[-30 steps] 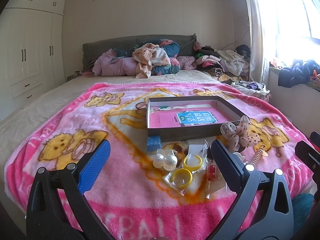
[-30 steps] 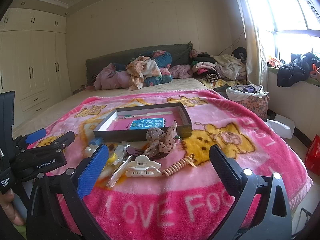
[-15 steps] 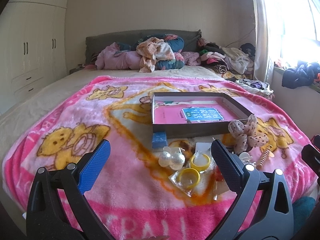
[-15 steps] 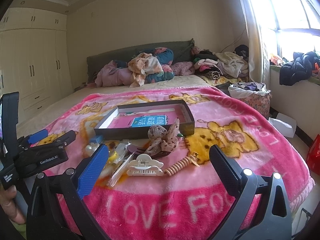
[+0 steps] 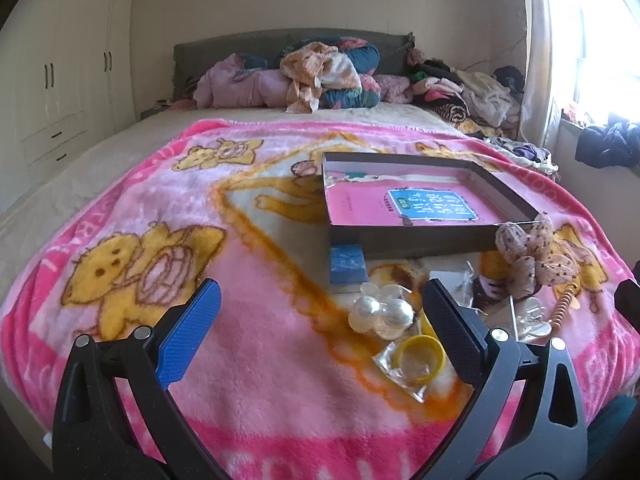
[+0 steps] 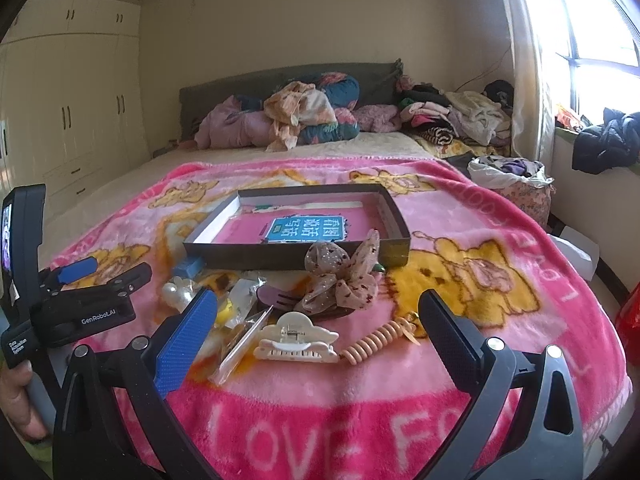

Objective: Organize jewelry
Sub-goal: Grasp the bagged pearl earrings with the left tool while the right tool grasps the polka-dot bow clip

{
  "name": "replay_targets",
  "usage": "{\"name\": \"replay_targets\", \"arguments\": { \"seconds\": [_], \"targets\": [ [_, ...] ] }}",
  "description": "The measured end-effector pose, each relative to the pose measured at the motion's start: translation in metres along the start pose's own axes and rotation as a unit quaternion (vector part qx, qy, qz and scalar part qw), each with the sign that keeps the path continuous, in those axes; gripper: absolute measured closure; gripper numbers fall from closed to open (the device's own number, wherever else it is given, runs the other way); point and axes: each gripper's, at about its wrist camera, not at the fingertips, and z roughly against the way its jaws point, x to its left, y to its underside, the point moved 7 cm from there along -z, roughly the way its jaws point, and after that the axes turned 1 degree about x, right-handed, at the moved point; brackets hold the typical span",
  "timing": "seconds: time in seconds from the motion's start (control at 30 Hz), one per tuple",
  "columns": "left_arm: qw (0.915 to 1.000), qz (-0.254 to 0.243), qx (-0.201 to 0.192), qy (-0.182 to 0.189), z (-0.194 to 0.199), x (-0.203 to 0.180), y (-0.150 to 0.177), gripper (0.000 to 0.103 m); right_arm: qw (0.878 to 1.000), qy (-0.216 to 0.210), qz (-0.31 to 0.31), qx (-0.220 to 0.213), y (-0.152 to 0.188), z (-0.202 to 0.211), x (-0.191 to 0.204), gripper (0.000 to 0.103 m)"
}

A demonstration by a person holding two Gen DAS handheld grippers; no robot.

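Setting: pink plush blanket printed with yellow bears [image 5: 168,216] spread over a bed, seen from both wrist cameras.
Target container: shallow dark cardboard box lid with a pink book lying inside [image 6: 248,258], sitting on the blanket beyond the jewelry; nothing from the pile is in it yet.
Jewelry pile: cluster of large white pearl pieces [image 5: 380,314], yellow ring-shaped bangle in a clear plastic bag [image 5: 420,356], beige dotted fabric bow scrunchie [image 6: 340,280], cream plastic claw hair clip [image 6: 296,342] and peach spiral coil hair tie [image 6: 376,344], all loose on the blanket between me and the box.
Small extra: blue rectangular block [image 5: 347,264] touching the box's near wall.
Left gripper [image 5: 316,332]: jaws wide apart, holding nothing, hovering above the blanket with the pearls between the fingers in view.
Right gripper [image 6: 316,332]: jaws also wide and empty, with the claw clip and coil tie framed between them.
Stage: sorting looks barely begun (my judgement from the empty box).
Risk, slippery bag: clear plastic may slide out of my pads if I pinch only a corner.
Risk, pile: items overlap, so lifting one could drag a neighbour along.
Risk, soft surface: plush gives way, so pressing down could bury small pieces or snag fibres.
Risk, crowding: my two grippers sit near each other and could collide over the pile.
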Motion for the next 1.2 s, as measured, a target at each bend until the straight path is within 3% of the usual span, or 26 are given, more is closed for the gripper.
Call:
{"name": "replay_targets", "arguments": {
  "seconds": [0.23, 0.57, 0.8, 0.87, 1.0, 1.17, 1.2],
  "targets": [
    [0.9991, -0.014, 0.036, 0.017, -0.024, -0.001, 0.005, 0.011, 1.000, -0.001, -0.001, 0.025, -0.005, -0.024, -0.003, 0.005],
    [0.9949, -0.006, 0.072, 0.071, -0.050, -0.012, 0.009, 0.011, 0.998, 0.008, -0.010, 0.061, -0.009, -0.062, -0.021, 0.006],
    [0.9909, -0.027, 0.102, 0.084, -0.066, -0.022, 0.017, 0.011, 0.995, 0.023, -0.025, 0.092, -0.004, -0.090, -0.035, 0.007],
    [0.9899, -0.027, 0.107, 0.089, -0.066, -0.025, 0.021, 0.015, 0.994, 0.025, -0.033, 0.101, -0.001, -0.096, -0.040, 0.018],
    [0.9878, -0.030, 0.114, 0.102, -0.069, -0.027, 0.024, 0.035, 0.991, 0.029, -0.049, 0.117, 0.006, -0.107, -0.050, 0.036],
    [0.9851, -0.047, 0.122, 0.112, -0.070, -0.032, 0.028, 0.061, 0.990, 0.012, -0.062, 0.129, 0.015, -0.109, -0.054, 0.077],
    [0.9848, -0.049, 0.121, 0.114, -0.069, -0.033, 0.028, 0.064, 0.989, 0.009, -0.059, 0.132, 0.016, -0.109, -0.053, 0.081]
  ]
}}
